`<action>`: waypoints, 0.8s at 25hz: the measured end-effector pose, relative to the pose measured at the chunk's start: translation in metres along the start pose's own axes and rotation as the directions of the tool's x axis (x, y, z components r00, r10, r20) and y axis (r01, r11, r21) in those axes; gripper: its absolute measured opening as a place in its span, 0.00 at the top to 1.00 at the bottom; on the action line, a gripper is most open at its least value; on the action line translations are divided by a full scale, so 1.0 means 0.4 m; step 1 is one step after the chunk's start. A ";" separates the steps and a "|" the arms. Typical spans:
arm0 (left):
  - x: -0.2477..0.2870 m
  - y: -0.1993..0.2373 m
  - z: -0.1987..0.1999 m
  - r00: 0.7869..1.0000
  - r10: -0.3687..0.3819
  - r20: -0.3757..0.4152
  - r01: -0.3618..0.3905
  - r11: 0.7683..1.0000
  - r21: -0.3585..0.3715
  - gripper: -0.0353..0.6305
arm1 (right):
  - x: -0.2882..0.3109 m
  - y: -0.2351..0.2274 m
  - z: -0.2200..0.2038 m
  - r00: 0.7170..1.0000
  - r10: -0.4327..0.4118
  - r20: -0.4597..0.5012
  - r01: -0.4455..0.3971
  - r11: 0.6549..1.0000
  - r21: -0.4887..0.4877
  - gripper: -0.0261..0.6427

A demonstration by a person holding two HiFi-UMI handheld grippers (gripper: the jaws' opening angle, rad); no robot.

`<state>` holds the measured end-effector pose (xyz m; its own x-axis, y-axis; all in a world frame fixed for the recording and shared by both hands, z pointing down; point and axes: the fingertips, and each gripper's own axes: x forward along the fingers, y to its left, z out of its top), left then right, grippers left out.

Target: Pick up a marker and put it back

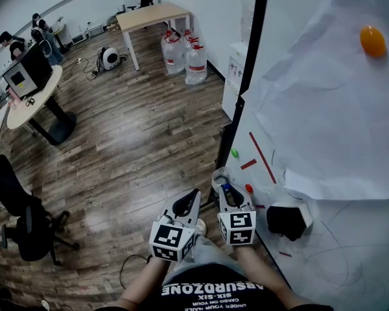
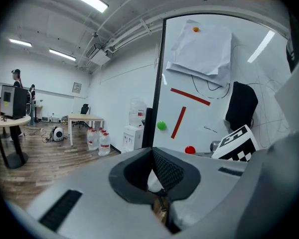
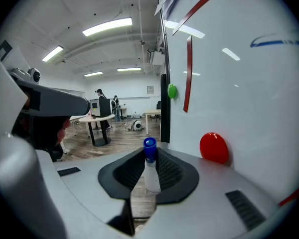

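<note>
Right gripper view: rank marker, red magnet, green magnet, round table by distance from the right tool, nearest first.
1. marker, gripped in the right tool.
2. red magnet, on the whiteboard, just right of the tool.
3. green magnet, farther along, near the board's left edge.
4. round table, far across the room, left.

Left gripper [image 1: 187,201] and right gripper [image 1: 228,190]: grey shells, black ribbed pads [image 3: 169,171], white cubes [image 1: 237,228] with black square markers. Black shirt [image 1: 207,297], white lettering
</note>
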<state>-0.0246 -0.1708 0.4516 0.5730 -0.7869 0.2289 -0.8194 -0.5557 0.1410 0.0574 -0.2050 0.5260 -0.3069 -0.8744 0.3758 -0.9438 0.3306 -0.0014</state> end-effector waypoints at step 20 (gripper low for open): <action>0.001 0.007 0.007 1.000 0.000 0.005 0.000 1.000 0.002 0.94 | -0.010 0.001 0.050 0.999 -0.007 0.053 0.008 1.000 -0.030 0.87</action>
<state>-0.0267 -0.1734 0.4493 0.5731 -0.7881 0.2245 -0.8193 -0.5562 0.1394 0.0559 -0.2085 0.5061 -0.3067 -0.8941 0.3265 -0.9421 0.3340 0.0297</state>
